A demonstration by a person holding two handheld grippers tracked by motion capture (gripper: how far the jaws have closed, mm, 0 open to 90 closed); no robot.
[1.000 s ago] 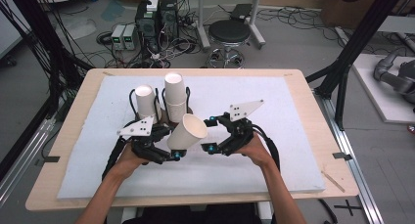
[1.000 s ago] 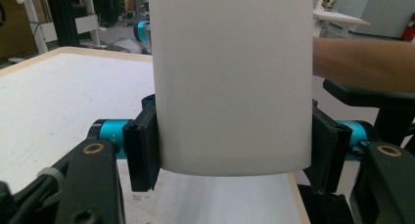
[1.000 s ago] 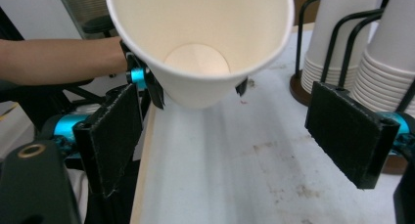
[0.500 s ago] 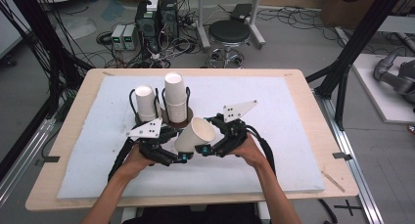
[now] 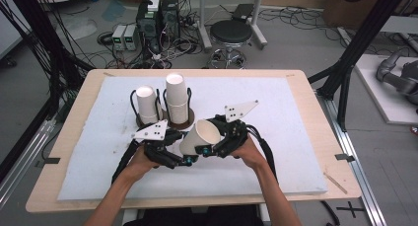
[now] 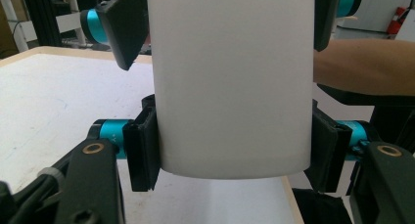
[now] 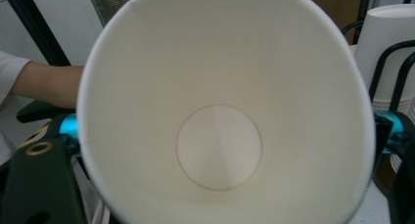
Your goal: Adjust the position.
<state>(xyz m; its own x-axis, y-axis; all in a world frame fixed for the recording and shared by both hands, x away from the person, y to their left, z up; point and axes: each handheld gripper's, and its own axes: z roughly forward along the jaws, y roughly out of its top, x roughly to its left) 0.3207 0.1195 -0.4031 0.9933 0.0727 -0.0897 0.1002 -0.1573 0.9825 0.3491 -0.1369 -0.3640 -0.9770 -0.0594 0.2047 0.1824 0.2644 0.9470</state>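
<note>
White paper cup [image 5: 199, 137] on its side just above the front middle of the table [image 5: 296, 137], mouth turned toward the right hand. Left hand-held gripper [image 5: 183, 156] pinching the cup's base end, pads flat against both sides of the wall. Right hand-held gripper [image 5: 214, 137] set around the mouth end, jaws just closing with the cup between them; contact with the wall not to be told from these views. Probably a hand-over from left to right, about midway. Next move calls for a light, even close near the rim, so as not to crush the thin wall, before any release on the left. Forearms entering from the near edge, hands converging, the two tools facing each other. Two stacks of cups [image 5: 177, 100] upright in wire holders just behind.
</note>
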